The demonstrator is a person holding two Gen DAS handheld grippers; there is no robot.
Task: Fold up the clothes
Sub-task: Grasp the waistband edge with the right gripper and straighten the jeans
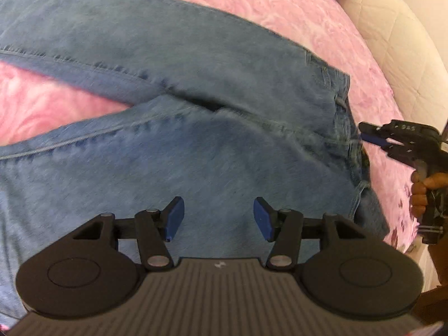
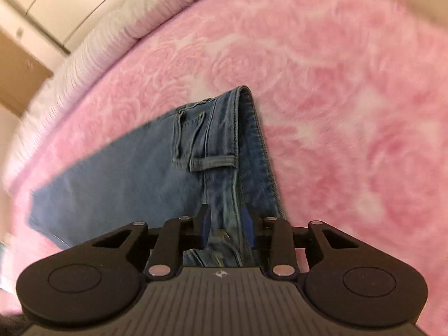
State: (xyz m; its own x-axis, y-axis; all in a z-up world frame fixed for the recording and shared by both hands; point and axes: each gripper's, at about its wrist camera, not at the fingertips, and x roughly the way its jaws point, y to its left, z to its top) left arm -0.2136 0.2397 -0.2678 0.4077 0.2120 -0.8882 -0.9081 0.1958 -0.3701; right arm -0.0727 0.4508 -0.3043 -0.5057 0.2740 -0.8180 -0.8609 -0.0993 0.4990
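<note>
A bed [image 1: 322,28] with a pink rose-patterned blanket [image 2: 336,84] carries blue jeans [image 1: 196,98], spread flat with the legs apart. The right gripper [image 2: 226,224] has its jaws closed on the jeans' waistband. The left gripper [image 1: 218,218] hovers over one leg, jaws open and empty.
</note>
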